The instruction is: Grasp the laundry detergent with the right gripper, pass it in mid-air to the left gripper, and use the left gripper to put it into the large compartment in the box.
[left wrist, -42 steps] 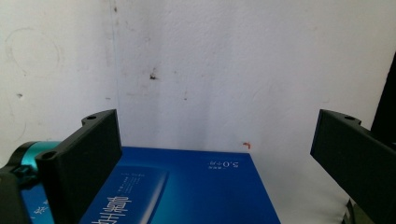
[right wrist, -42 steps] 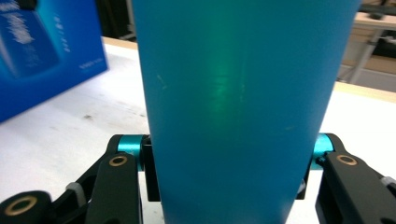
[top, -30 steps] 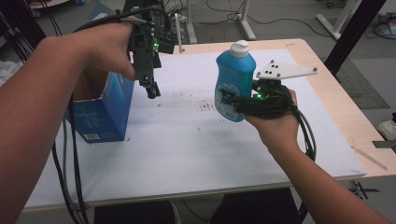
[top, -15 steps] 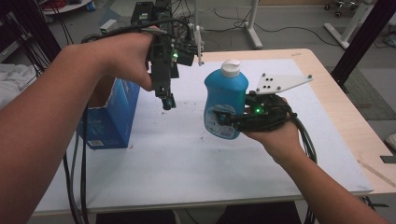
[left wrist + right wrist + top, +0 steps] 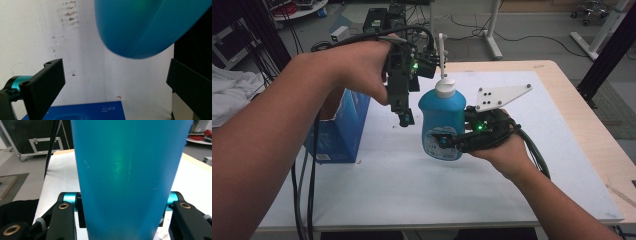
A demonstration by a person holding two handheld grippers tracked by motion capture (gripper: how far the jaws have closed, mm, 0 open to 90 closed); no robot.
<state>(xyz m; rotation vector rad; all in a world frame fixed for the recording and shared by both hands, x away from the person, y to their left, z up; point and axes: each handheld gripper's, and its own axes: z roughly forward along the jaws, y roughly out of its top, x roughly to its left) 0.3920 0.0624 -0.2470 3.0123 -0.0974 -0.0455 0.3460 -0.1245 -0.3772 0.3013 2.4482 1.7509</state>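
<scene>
A blue bottle point(image 5: 442, 125) with a white cap point(image 5: 445, 88) is held upright above the table, my right gripper point(image 5: 445, 143) shut on its lower body from the right. In the right gripper view the bottle point(image 5: 127, 175) stands between the jaws. My left gripper point(image 5: 406, 119) hangs just left of the bottle, pointing down. Its jaws are wide apart in the left gripper view, where the left gripper point(image 5: 115, 75) holds nothing. The bottle's rounded blue side point(image 5: 140, 25) shows above it.
A blue cardboard box point(image 5: 339, 130) stands on the white table top point(image 5: 387, 190) at the left, seen also as the box point(image 5: 85, 111) below my left jaws. Cables hang from the left arm. The wooden table edge point(image 5: 597, 140) runs along the right.
My left gripper has moved right, close beside the bottle. The right gripper has brought the bottle a little left and nearer the person.
</scene>
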